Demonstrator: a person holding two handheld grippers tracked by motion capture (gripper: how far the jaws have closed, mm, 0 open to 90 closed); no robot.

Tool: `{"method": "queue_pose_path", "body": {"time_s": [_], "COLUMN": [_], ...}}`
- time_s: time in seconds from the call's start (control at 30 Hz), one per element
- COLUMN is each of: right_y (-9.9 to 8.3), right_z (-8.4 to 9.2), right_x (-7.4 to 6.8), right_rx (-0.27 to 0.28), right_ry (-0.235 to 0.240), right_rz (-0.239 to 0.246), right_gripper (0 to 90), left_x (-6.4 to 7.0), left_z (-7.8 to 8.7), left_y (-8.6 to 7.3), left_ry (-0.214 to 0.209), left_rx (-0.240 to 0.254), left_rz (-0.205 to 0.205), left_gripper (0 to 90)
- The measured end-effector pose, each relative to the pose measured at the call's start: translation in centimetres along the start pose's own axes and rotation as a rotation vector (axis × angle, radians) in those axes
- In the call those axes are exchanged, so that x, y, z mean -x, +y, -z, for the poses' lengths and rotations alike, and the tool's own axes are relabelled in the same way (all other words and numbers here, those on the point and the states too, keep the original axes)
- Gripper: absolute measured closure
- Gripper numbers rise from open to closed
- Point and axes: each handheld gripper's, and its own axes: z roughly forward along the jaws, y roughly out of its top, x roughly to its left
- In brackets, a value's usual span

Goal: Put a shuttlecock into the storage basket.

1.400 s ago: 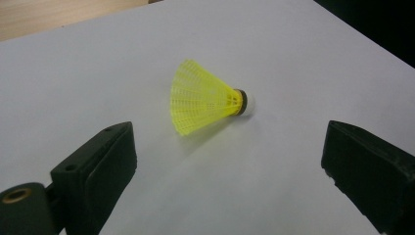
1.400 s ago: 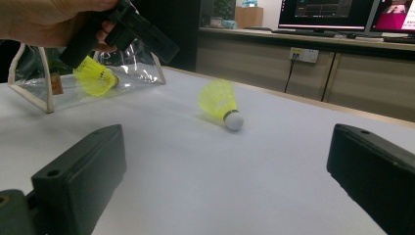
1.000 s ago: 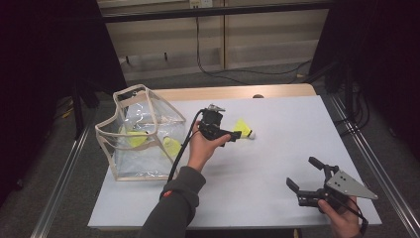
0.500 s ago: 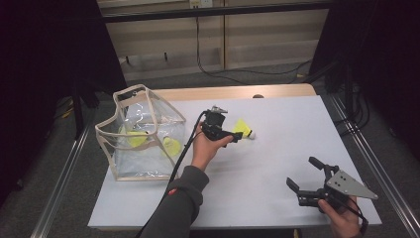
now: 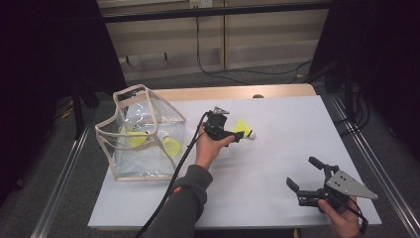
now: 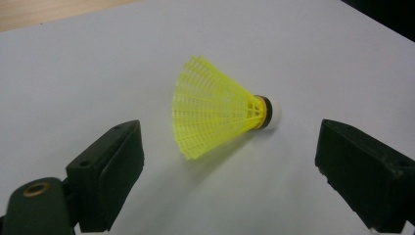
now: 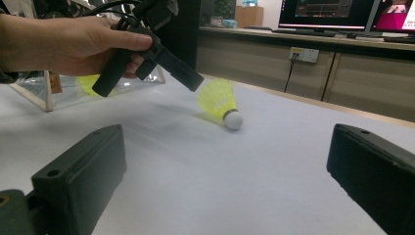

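Left gripper (image 5: 236,136) jaws spread wide and have just been closing a little; the shuttlecock (image 6: 220,113) lies between them on the table (image 5: 297,129), no pad touching it. Its yellow skirt points left in the left gripper view, white cork right, and it lies on its side mid-table, just right of the left hand (image 5: 208,148). From the high view the gripper body covers part of the skirt. Both jaw bases are cut off at the bottom of the left gripper view.

Right gripper (image 5: 304,178) jaws spread too, nothing between them, held at the near right corner, well apart from the shuttlecock. Right hand (image 5: 341,220) is cut by the frame's bottom edge.

Far left stands a clear bag (image 5: 141,134); yellow shapes inside are blurred through the plastic, likely more shuttlecocks, cannot tell for sure.
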Motion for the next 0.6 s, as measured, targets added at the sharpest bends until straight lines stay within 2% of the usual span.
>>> {"method": "queue_pose_path", "body": {"time_s": [0.3, 0.6], "right_y": [0.0, 0.0], "right_z": [0.0, 0.0], "right_x": [0.0, 0.0], "right_rx": [0.000, -0.001], "right_ry": [-0.004, -0.004], "right_rz": [0.001, -0.001], "right_gripper": [1.1, 1.1], "left_x": [-0.2, -0.1], "left_z": [-0.9, -1.6], "left_y": [-0.3, -0.3], "left_ry": [-0.012, -0.011], "left_rx": [0.006, -0.010], "left_rz": [-0.001, -0.023], "left_gripper": [15.8, 20.8]}}
